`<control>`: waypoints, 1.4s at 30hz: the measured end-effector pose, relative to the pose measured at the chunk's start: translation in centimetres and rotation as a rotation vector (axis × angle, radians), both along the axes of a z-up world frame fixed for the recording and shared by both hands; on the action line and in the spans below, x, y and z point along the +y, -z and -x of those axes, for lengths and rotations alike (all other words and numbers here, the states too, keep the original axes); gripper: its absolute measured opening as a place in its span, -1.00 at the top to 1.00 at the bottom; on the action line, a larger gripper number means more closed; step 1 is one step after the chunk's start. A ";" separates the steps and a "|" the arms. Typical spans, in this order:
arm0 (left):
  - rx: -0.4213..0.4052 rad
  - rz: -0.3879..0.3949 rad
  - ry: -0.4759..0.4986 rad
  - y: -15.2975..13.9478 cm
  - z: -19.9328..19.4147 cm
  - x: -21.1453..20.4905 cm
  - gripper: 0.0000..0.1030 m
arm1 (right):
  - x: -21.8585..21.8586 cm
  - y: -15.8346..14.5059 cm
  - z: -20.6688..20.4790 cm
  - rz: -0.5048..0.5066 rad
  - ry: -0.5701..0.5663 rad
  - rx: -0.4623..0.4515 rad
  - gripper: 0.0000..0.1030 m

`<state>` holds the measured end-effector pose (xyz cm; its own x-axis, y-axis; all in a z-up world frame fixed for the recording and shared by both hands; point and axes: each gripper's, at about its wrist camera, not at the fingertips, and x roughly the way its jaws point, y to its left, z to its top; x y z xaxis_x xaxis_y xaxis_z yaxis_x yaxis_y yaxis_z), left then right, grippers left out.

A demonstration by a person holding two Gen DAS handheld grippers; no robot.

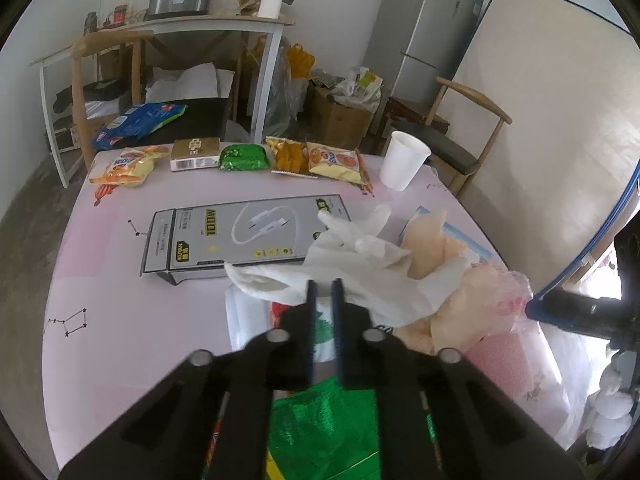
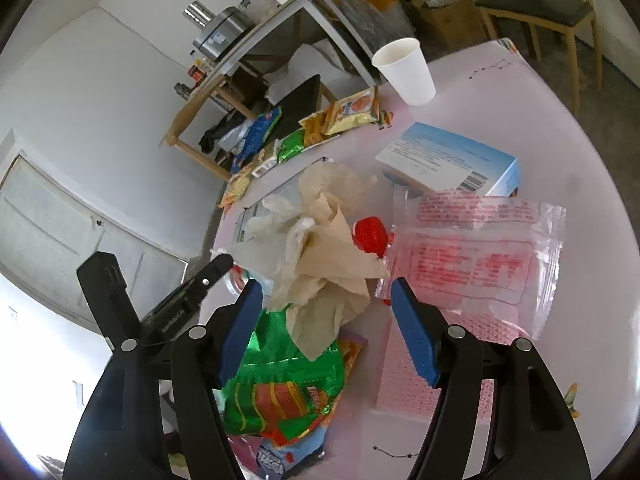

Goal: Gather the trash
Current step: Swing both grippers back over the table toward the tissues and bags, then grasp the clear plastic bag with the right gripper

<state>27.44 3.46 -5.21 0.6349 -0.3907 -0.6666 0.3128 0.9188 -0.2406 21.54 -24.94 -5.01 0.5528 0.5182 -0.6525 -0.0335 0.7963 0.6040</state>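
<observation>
A heap of trash lies on the pink table (image 1: 120, 300): a white plastic glove (image 1: 360, 248), crumpled beige paper (image 2: 332, 248), a green snack wrapper (image 2: 280, 364), a small red wrapper (image 2: 370, 234) and a pink-printed zip bag (image 2: 472, 256). My left gripper (image 1: 325, 286) is shut, and its tips pinch the near edge of the white glove. In the right wrist view the left gripper (image 2: 224, 261) comes in from the left and touches that same edge. My right gripper (image 2: 326, 286) stands open around the beige paper and the green wrapper, its blue pads (image 2: 244, 328) apart from the paper.
A flat grey cable box (image 1: 240, 232) lies mid-table. A white paper cup (image 1: 402, 160) stands far right, and a blue-and-white box (image 2: 448, 160) sits behind the zip bag. Several snack packets (image 1: 332, 160) line the far edge. Wooden chairs (image 1: 460, 128) and a cluttered side table (image 1: 208, 24) stand beyond.
</observation>
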 end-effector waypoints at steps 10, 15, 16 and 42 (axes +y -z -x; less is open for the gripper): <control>-0.129 0.025 0.006 -2.9 1.5 -0.1 1.00 | 3.6 -0.4 -0.3 0.279 -0.103 -0.055 -0.26; -0.179 0.059 0.020 -4.8 3.2 1.1 1.00 | 4.7 -0.7 -0.4 0.316 -0.127 -0.088 -0.32; -0.186 0.071 0.033 -5.0 3.6 1.5 1.00 | 4.8 -0.8 -0.3 0.318 -0.128 -0.098 -0.34; 0.022 -0.020 0.102 1.6 -2.8 0.1 0.33 | 4.7 0.1 -0.1 0.289 -0.135 -0.081 -0.41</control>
<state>30.24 3.61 -6.77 0.5780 -0.4389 -0.6879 0.3997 0.8873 -0.2303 21.65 -20.26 -5.13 0.5478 0.3903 -0.7400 -0.1889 0.9194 0.3450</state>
